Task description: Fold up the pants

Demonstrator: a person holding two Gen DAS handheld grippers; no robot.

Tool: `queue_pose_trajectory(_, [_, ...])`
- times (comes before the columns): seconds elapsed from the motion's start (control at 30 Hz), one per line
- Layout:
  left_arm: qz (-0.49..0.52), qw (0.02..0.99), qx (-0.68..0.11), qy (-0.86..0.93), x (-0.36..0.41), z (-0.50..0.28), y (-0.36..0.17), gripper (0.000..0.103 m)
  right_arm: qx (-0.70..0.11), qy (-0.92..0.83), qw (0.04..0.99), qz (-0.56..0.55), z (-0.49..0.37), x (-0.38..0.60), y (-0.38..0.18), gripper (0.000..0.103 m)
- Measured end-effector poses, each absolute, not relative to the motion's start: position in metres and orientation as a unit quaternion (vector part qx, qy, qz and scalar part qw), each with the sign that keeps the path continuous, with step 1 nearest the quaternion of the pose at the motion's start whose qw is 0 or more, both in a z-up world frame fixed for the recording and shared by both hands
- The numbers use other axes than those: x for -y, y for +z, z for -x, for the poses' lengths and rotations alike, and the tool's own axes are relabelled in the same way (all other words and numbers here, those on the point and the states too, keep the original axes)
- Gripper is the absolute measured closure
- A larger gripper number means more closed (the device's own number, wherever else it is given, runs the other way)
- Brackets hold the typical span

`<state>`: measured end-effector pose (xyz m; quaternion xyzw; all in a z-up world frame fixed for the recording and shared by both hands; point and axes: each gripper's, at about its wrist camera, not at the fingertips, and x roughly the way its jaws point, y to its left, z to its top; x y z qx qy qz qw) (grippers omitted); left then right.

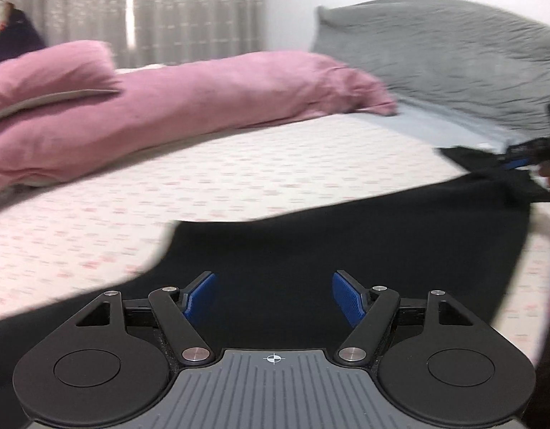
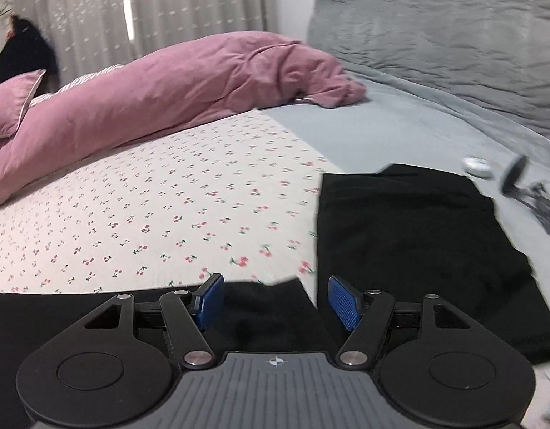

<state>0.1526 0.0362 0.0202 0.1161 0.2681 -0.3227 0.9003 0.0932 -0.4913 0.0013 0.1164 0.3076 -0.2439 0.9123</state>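
The black pants (image 1: 364,246) lie spread on the bed's cherry-print sheet (image 1: 167,193). My left gripper (image 1: 273,298) is open just above the black cloth, with nothing between its blue pads. In the right wrist view the pants (image 2: 417,228) lie flat to the right, with another black part along the lower left. My right gripper (image 2: 275,298) is open over the cloth edge. The right gripper also shows at the far right of the left wrist view (image 1: 525,159), by the pants' far end.
A pink duvet (image 2: 160,96) lies across the back of the bed. A grey pillow (image 2: 453,43) and grey sheet (image 2: 400,132) are at the right. A small white object (image 2: 476,166) and a black stand (image 2: 528,193) lie right of the pants. Curtains hang behind.
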Motion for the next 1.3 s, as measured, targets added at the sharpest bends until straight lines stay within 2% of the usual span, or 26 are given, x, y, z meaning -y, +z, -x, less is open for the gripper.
queue_pose_trajectory(0.2, [-0.102,0.913,-0.294,-0.263,-0.061,-0.232,0.019,0.030,-0.344,-0.230,0.900,-0.140,-0.112,0.503,-0.034,0.044])
queue_pose_trajectory(0.4, [-0.031,0.880,-0.371,-0.296,-0.058,-0.303,-0.007,0.037,-0.336,-0.221,0.902,-0.157,-0.110,0.508,-0.039,0.044])
queue_pose_trajectory(0.47, [-0.011,0.866,-0.397,-0.303,-0.051,-0.315,-0.018,0.049,-0.335,-0.221,0.904,-0.146,-0.112,0.505,-0.041,0.044])
queue_pose_trajectory(0.5, [0.003,0.857,-0.415,-0.305,-0.048,-0.322,-0.023,0.064,-0.335,-0.222,0.904,-0.144,-0.112,0.504,-0.041,0.044])
queue_pose_trajectory(0.53, [0.020,0.844,-0.436,-0.313,-0.046,-0.327,-0.029,0.087,-0.335,-0.223,0.904,-0.142,-0.113,0.505,-0.042,0.044])
queue_pose_trajectory(0.6, [0.046,0.841,-0.436,-0.316,-0.045,-0.328,-0.030,0.093,-0.332,-0.227,0.905,-0.140,-0.113,0.505,-0.043,0.044])
queue_pose_trajectory(0.67, [0.069,0.860,-0.395,-0.315,-0.051,-0.320,-0.023,0.093,-0.327,-0.233,0.906,-0.134,-0.113,0.504,-0.044,0.044])
queue_pose_trajectory(0.73, [0.084,0.871,-0.375,-0.306,-0.057,-0.318,-0.024,0.091,-0.323,-0.238,0.908,-0.122,-0.115,0.501,-0.047,0.044])
queue_pose_trajectory(0.8, [0.057,0.877,-0.380,-0.288,-0.049,-0.319,-0.042,0.090,-0.319,-0.244,0.909,-0.112,-0.117,0.499,-0.048,0.044])
queue_pose_trajectory(0.9, [0.037,0.895,-0.345,-0.279,-0.045,-0.311,-0.050,0.084,-0.311,-0.254,0.910,-0.107,-0.116,0.497,-0.044,0.044])
queue_pose_trajectory(0.97, [0.042,0.906,-0.337,-0.252,-0.047,-0.306,-0.042,0.072,-0.301,-0.266,0.912,-0.084,-0.115,0.489,-0.036,0.045])
queue_pose_trajectory(1.03, [0.018,0.925,-0.307,-0.224,-0.045,-0.291,-0.030,0.045,-0.282,-0.272,0.919,-0.048,-0.113,0.474,-0.025,0.040])
queue_pose_trajectory(1.1, [-0.003,0.935,-0.272,-0.228,-0.042,-0.270,-0.015,0.034,-0.266,-0.252,0.930,-0.025,-0.112,0.453,-0.014,0.040])
queue_pose_trajectory(1.3, [-0.031,0.926,-0.259,-0.274,-0.025,-0.211,0.005,0.024,-0.275,-0.128,0.952,-0.028,-0.121,0.396,-0.010,0.040])
